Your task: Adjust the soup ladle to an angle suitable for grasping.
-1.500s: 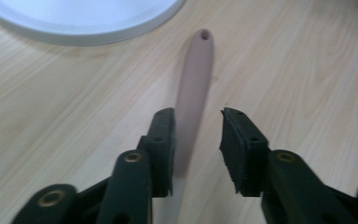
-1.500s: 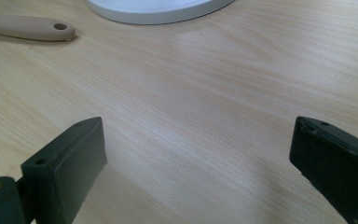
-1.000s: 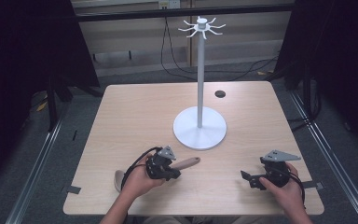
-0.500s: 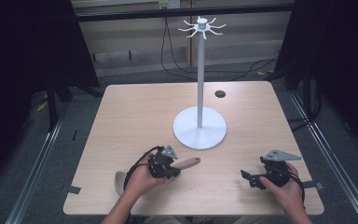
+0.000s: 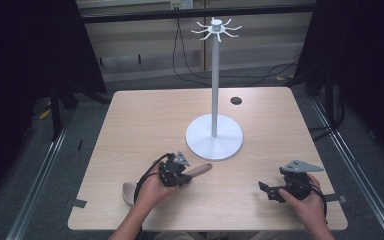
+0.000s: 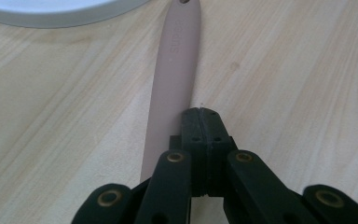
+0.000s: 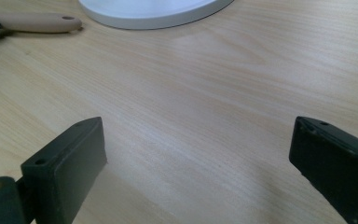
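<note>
- High view: My left claw (image 5: 185, 175) sits over the middle of the pink spoon (image 5: 201, 170), near the front of the surface (image 5: 145, 120). The spoon's bowl pokes out by my wrist and its handle points at the white stand (image 5: 214, 139). The spoon, the stand and both my hands are in the same spots as 1 second ago. Nothing has been lifted.
- Left gripper view: My left claw (image 6: 200, 114) is closed, and its 2 tips press on each other. The spoon (image 6: 177, 70) lies flat just beside them and runs under 1 jaw. I see nothing between the tips, so I think I missed the handle. I may have to open up and try again.
- Right gripper view: My right claw (image 7: 198, 154) is wide open and holds nothing. It is low over bare wood. The spoon's handle (image 7: 37, 21) is well apart from it.
</note>
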`<act>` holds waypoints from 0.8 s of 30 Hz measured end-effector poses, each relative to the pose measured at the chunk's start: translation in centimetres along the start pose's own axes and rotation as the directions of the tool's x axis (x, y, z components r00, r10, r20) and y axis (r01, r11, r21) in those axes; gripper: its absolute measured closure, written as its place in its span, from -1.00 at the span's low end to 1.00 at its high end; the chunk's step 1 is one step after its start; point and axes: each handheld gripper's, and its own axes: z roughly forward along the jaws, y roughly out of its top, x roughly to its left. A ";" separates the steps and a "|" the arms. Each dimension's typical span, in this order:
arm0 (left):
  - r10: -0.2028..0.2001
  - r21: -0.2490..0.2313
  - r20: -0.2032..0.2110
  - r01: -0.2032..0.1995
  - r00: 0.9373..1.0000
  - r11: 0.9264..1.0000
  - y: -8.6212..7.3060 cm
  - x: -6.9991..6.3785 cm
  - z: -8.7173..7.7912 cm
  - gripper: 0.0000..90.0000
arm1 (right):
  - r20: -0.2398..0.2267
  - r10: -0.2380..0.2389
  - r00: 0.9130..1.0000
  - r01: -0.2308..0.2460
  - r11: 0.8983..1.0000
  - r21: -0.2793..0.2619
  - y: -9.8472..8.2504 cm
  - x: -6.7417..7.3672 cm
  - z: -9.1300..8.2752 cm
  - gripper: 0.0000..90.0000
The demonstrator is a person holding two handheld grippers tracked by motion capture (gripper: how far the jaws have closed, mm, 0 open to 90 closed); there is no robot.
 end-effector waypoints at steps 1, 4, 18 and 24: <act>-0.007 -0.007 -0.006 0.007 1.000 1.000 0.0 0.0 0.0 1.00 | -0.001 0.000 1.000 0.000 1.000 -0.001 0.0 0.0 0.0 -0.94; -0.015 -0.005 0.006 0.015 1.000 1.000 0.0 0.2 0.0 0.99 | -0.006 -0.002 1.000 0.002 1.000 -0.001 0.0 0.1 0.1 -0.94; -0.088 -0.056 0.029 0.090 0.996 0.994 -0.7 0.4 -2.3 0.53 | -0.014 -0.001 1.000 0.001 1.000 -0.005 0.1 0.1 0.1 -0.94; -0.090 -0.040 0.002 0.090 0.996 0.995 -1.1 0.7 -3.4 0.41 | -0.016 -0.008 1.000 0.008 1.000 -0.008 0.3 0.2 0.2 -0.94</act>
